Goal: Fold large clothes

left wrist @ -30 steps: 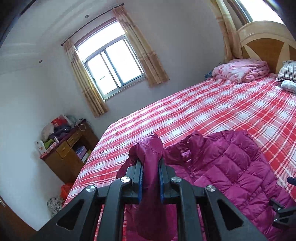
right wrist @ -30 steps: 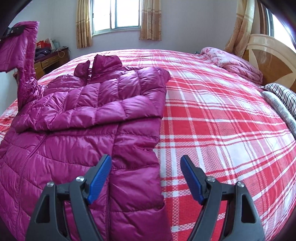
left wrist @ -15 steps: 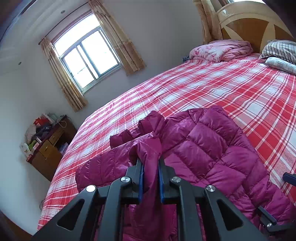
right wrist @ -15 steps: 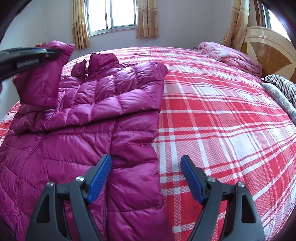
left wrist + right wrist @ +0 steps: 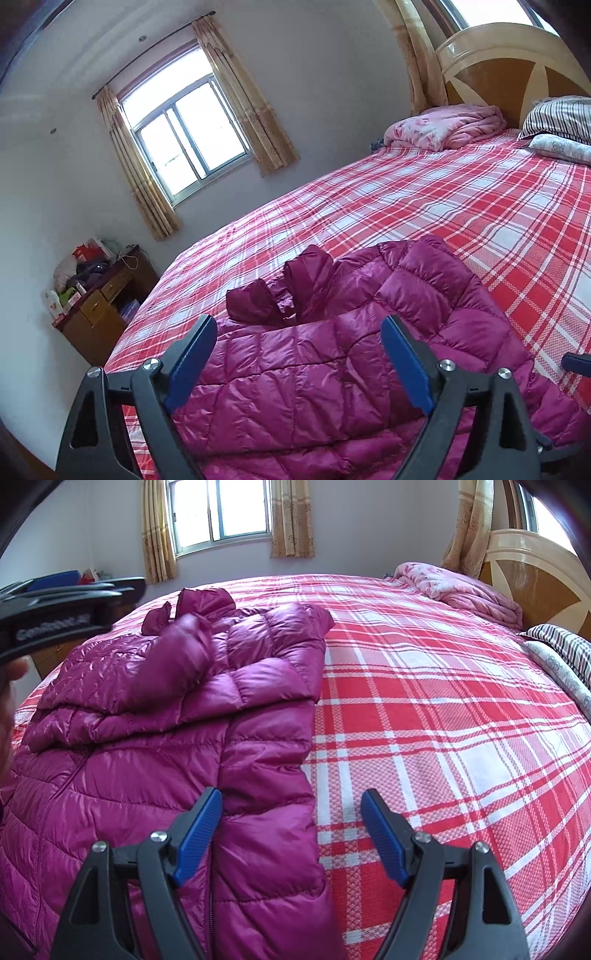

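2 grippers open, jacket point(image 5: 332, 387) below fingers point(image 5: 192, 350)

A bed point(image 5: 424, 720) under a red-and-white plaid sheet fills the frame. On it: a magenta jacket point(image 5: 166, 760) at lower left, a pink blanket point(image 5: 461, 587) and pillows point(image 5: 561, 653) at upper right.

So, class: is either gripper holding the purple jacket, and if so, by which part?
Nothing is held. The left gripper is opening above the jacket, pads clear of it; the right gripper is open.
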Motion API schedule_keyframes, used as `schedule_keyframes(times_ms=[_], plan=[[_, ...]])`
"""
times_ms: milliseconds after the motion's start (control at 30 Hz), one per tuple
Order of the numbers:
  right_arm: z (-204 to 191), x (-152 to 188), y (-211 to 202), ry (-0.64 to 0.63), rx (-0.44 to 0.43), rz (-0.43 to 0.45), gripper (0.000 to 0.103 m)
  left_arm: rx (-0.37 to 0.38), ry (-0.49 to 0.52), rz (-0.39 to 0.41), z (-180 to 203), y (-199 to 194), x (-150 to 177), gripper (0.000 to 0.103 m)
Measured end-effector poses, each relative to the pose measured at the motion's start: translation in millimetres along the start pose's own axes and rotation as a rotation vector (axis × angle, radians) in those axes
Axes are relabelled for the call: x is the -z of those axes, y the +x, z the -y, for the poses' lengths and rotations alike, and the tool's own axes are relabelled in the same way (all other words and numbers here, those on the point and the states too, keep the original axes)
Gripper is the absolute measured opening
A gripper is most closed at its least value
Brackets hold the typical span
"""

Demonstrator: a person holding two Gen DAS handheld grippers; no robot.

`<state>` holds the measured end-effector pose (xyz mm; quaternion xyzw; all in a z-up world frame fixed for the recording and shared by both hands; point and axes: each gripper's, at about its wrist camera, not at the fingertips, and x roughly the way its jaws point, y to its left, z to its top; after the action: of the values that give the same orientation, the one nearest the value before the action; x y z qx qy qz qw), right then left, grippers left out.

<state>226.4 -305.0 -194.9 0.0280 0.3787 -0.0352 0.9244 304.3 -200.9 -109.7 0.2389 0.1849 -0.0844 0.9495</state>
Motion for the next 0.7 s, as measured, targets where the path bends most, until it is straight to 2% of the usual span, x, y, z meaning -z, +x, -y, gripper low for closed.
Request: schedule_keyframes(times_ms=[133,267,367,400,433,567,700], plan=[[3,-9,-6,0.016,-0.045,-0.013,0.08,-0.06,-0.029,-0.04,-47,12,21,0.091],[-12,-38,-26,0.025,-0.105,0.032,0.08,-0.128,-0.104,-0.142,-107,46,48,0.091],[-39,-72,-25,-0.003,-0.164,0.038,0.078,-0.124,-0.206,-0.229,-145,72,67,0.091],[-48,-82,-21,-0.015,-0.173,0.039,0.074,-0.114,-0.231,-0.253,-153,79,73,0.091],[-59,-93,-15,-0.033,-0.179,0.037,0.07,-0.103,-0.246,-0.271,-158,85,78,0.091],[-89,-120,20,-0.062,-0.188,0.009,0.067,-0.037,-0.232,-0.338,-149,101,99,0.091],[-102,-116,60,-0.095,-0.15,-0.084,0.056,-0.041,-0.183,-0.346,-131,107,117,0.091]])
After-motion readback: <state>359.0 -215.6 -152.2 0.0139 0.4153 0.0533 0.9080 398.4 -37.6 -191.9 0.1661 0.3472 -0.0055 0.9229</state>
